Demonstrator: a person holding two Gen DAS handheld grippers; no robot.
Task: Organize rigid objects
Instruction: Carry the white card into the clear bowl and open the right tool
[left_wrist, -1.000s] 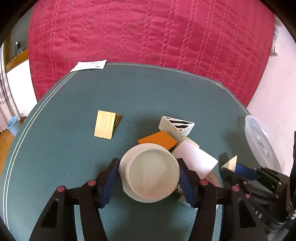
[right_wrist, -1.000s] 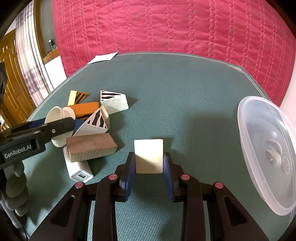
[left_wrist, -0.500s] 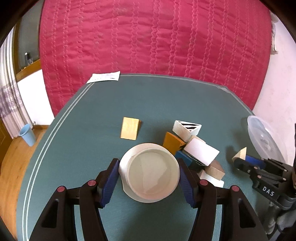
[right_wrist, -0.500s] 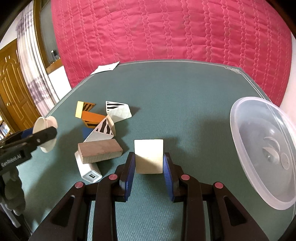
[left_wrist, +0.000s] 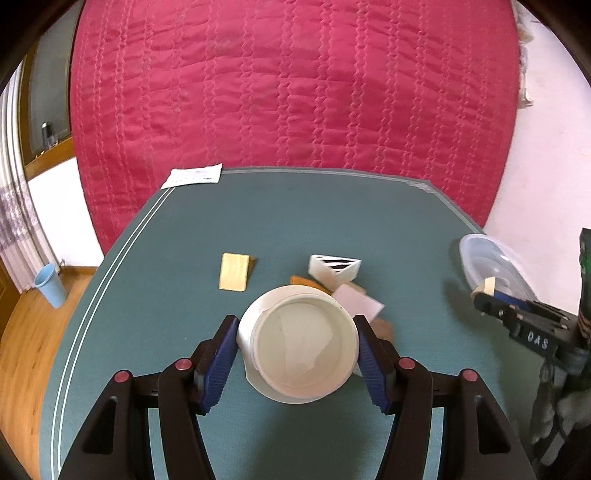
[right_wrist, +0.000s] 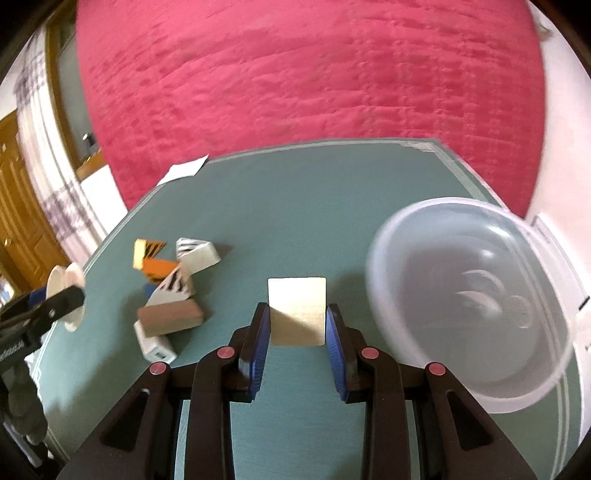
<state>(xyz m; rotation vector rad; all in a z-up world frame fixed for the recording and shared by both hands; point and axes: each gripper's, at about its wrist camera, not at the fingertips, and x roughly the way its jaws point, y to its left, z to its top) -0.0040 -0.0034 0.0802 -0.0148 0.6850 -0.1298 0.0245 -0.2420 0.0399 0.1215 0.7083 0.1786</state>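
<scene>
Left gripper (left_wrist: 297, 349) clamped on a white cup (left_wrist: 298, 345), one blue pad on each side of its wall, mouth toward the camera, held above the green bench (left_wrist: 155, 295). Just beyond it: striped white wedge (left_wrist: 334, 266), orange block (left_wrist: 300, 280), pale block (left_wrist: 233, 272) ahead to the left. Right gripper (right_wrist: 297, 328) clenched on a pale wooden block (right_wrist: 297, 312), clear of the bench. Clear plastic bowl (right_wrist: 476, 306) to its right; the block pile (right_wrist: 171, 295) to its left.

Teal table (left_wrist: 332, 221) w/ wood blocks (right_wrist: 170, 315) piled (left side), paper slip (left_wrist: 192, 176) at far corner, clear tub (right_wrist: 476, 306) right.
</scene>
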